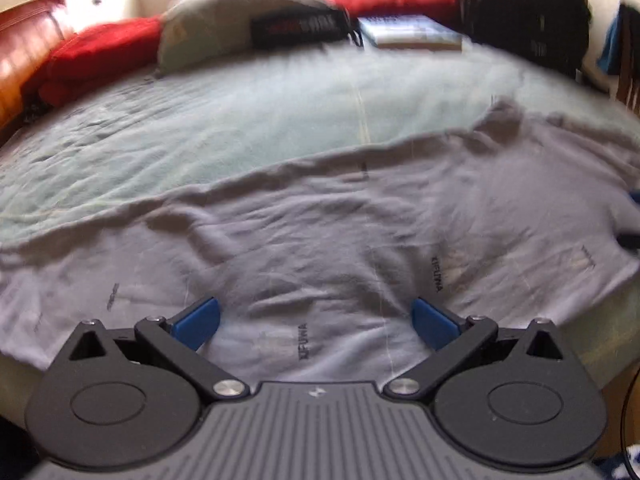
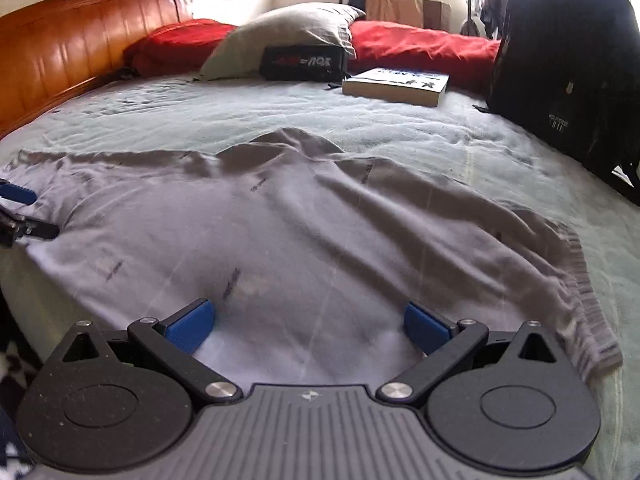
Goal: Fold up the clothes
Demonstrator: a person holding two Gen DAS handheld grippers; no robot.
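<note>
Progress: early. The grey garment lies spread across the near half of the bed, wrinkled, with no fold visible; all folding appears outstanding. It carries small dark printed marks and a ribbed hem at right. The left claw and right claw hover over its near edge, both spread apart and empty.

A broad stretch of bare pale-green bedsheet lies open beyond the spread grey garment, while the far end is crowded by a grey pillow, a black pouch, a book, and a black backpack blocking the right side.
</note>
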